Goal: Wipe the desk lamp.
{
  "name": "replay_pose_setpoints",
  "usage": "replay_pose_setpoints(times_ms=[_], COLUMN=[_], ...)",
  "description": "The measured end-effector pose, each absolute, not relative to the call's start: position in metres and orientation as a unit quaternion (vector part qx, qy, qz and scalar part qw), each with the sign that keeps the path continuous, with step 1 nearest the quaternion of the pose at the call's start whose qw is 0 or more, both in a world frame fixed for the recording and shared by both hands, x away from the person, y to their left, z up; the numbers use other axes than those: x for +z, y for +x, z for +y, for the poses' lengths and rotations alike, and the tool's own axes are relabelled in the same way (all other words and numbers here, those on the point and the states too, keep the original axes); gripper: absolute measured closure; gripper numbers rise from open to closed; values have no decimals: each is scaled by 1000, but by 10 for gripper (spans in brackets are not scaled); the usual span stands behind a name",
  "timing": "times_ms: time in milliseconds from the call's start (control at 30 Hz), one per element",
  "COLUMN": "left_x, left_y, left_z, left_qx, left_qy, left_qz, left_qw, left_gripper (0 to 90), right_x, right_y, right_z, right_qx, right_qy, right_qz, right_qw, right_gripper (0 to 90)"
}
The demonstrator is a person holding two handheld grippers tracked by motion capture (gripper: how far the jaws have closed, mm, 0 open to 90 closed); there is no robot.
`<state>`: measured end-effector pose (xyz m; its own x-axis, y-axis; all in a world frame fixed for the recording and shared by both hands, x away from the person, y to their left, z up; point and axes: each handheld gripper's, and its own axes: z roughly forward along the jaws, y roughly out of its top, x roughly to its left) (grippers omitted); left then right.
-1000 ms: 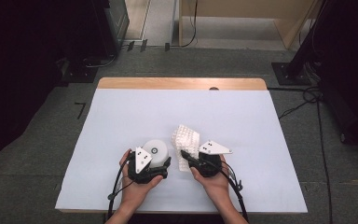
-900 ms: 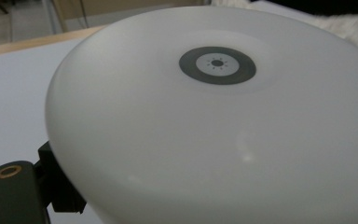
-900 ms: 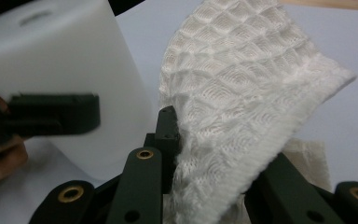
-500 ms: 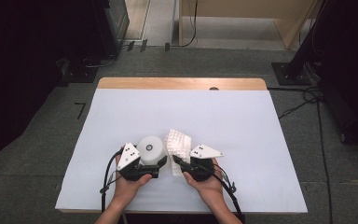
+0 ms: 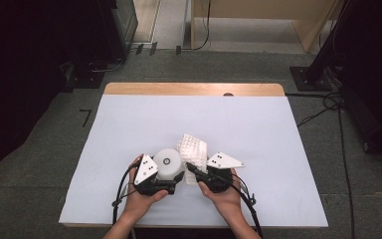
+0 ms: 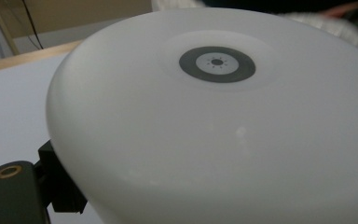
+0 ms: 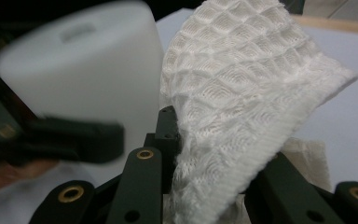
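A white round device (image 5: 168, 160) with a grey ring button on its top sits between the jaws of my left gripper (image 5: 173, 178), which is shut on it. In the left gripper view the device (image 6: 214, 121) looms very close, with one black jaw at the lower left. My right gripper (image 5: 191, 172) is shut on a white waffle-weave cloth (image 5: 193, 148). In the right gripper view the cloth (image 7: 242, 98) rises from between the jaws of my right gripper (image 7: 219, 151), right beside the blurred device (image 7: 84, 70). Both hands are near the table's front edge.
The table (image 5: 278, 129) has a pale cover, with a bare wooden strip (image 5: 194, 89) along its far edge. Cables trail from both grippers over the front edge. Dark stands and cables (image 5: 323, 74) stand on the floor around the table.
The left hand has turned, so its grey plate swung from over the white device to its left. The cloth has shifted slightly left, closer to the device.
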<state>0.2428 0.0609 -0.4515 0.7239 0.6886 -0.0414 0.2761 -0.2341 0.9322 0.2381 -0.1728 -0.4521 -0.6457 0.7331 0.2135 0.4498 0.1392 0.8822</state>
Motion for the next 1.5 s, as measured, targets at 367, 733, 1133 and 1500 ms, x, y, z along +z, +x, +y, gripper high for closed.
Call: replay_pose_setpoints(times_ms=[367, 733, 1133, 1500], left_x=[-457, -454, -457, -454], left_y=[243, 240, 242, 239], left_z=[55, 52, 53, 51], left_qx=[184, 186, 186, 188], left_qy=[775, 778, 779, 781], left_qz=[311, 295, 299, 280], left_qw=[518, 522, 518, 526], left_gripper=[85, 85, 85, 85], right_x=[-456, -444, -457, -441], right_y=[241, 238, 243, 240], right_z=[-171, -177, -171, -180], right_qx=[509, 523, 500, 527], right_qy=[404, 400, 406, 394], right_qz=[749, 739, 754, 741], right_qw=[132, 143, 130, 137], right_gripper=[734, 734, 734, 733])
